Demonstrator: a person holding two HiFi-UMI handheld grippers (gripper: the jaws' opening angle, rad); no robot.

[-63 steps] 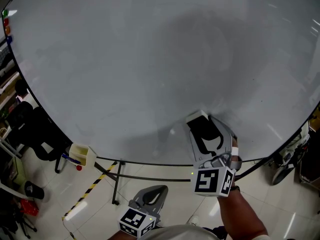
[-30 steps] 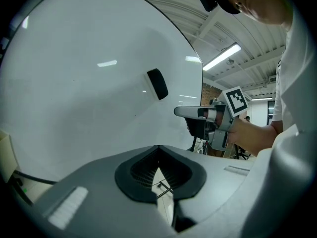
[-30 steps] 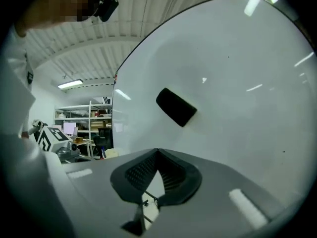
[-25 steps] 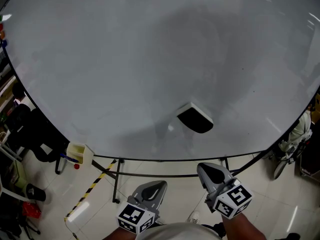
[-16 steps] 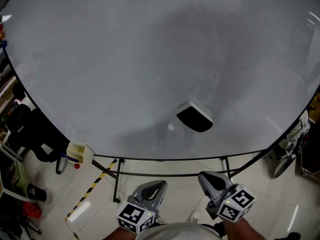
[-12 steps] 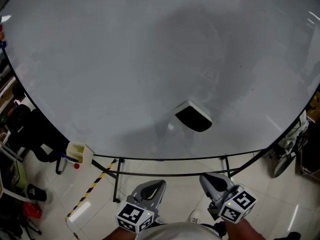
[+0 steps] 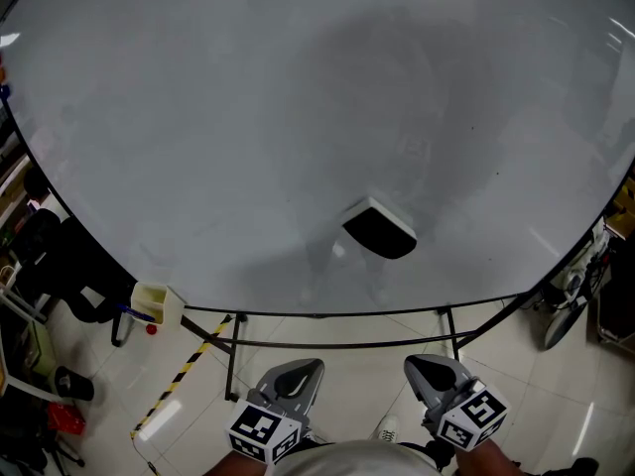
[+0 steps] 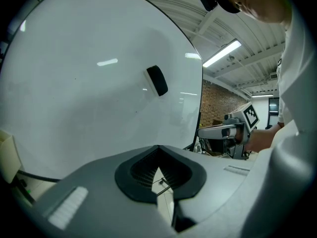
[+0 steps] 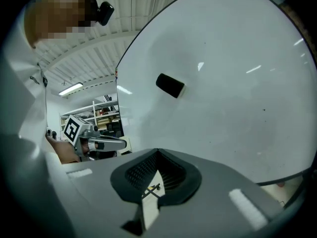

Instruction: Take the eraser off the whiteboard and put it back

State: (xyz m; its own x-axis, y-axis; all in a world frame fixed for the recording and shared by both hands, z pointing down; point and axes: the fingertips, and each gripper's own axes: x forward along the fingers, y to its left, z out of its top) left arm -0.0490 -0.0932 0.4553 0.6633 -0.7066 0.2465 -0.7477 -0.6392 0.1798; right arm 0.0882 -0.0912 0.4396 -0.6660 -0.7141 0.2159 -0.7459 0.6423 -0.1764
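Note:
The black eraser (image 7: 379,230) with its white back sticks to the big whiteboard (image 7: 248,117) near the lower middle, tilted, with nothing touching it. It also shows as a dark block on the board in the left gripper view, the eraser (image 8: 157,80), and in the right gripper view, the eraser (image 9: 170,85). Both grippers hang low and well short of the board. My left gripper (image 7: 303,366) is shut and empty, its jaws meeting at the left gripper (image 8: 158,147). My right gripper (image 7: 423,363) is shut and empty too, seen at the right gripper (image 9: 157,150).
A small cream tray (image 7: 157,303) hangs at the board's lower left edge. The black stand legs (image 7: 233,357) and a strip of yellow-black tape (image 7: 185,369) are on the tiled floor below. Dark bags (image 7: 60,256) stand at the left, a wheel (image 7: 559,322) at the right.
My right gripper, earlier shut on the eraser at the board, has let it go and drawn back and down. The eraser stays stuck on the board. The left gripper has held still.

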